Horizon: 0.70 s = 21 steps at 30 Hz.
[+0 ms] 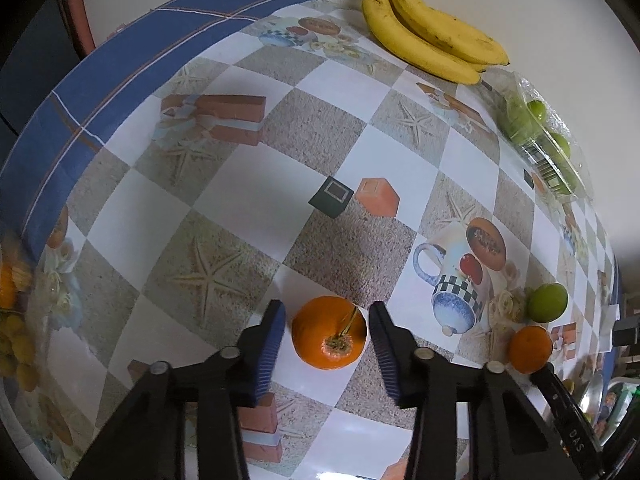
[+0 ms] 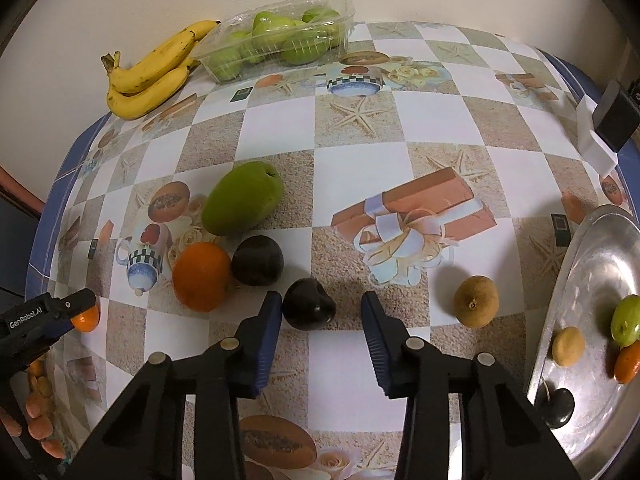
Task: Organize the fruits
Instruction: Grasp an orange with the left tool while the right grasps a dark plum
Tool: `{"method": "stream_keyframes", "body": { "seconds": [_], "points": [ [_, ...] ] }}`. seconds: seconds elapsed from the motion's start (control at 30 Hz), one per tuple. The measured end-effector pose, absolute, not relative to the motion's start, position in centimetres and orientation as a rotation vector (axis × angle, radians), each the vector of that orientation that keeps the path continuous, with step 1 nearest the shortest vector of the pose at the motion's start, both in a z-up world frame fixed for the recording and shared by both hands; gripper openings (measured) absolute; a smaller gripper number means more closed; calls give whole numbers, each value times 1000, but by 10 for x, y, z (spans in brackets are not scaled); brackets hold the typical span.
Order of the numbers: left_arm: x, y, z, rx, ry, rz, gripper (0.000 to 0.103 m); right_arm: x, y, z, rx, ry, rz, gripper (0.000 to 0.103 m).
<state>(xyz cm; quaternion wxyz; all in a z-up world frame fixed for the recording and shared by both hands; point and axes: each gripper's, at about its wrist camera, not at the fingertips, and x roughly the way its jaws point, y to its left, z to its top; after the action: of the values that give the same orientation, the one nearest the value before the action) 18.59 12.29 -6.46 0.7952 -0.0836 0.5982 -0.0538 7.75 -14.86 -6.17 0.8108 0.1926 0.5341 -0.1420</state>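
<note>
In the left wrist view my left gripper (image 1: 327,318) is open, its jaws on either side of an orange (image 1: 329,332) with a stem that lies on the table, not gripped. In the right wrist view my right gripper (image 2: 321,307) is open around a dark plum (image 2: 309,309), whose left side is close to the left finger. A second dark plum (image 2: 257,260), another orange (image 2: 201,276), a green mango (image 2: 241,198) and a brown fruit (image 2: 476,301) lie nearby. A metal tray (image 2: 588,264) at the right holds several fruits. The left gripper also shows in the right wrist view (image 2: 60,308).
Bananas (image 2: 154,68) and a clear plastic box of green fruit (image 2: 280,40) sit at the table's back by the wall. A green fruit (image 1: 547,302) and an orange (image 1: 530,349) lie right of the left gripper. A white and black object (image 2: 600,128) stands at the right edge.
</note>
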Motion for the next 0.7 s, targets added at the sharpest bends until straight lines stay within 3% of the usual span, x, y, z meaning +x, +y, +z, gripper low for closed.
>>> {"method": "stream_keyframes", "body": {
  "seconds": [0.23, 0.7],
  "points": [
    [185, 123, -65, -186, 1285, -117, 40, 79, -147, -61, 421, 1134, -282, 28],
    [179, 120, -45, -182, 1244, -127, 39, 71, -153, -44, 429, 1104, -284, 27]
  ]
}}
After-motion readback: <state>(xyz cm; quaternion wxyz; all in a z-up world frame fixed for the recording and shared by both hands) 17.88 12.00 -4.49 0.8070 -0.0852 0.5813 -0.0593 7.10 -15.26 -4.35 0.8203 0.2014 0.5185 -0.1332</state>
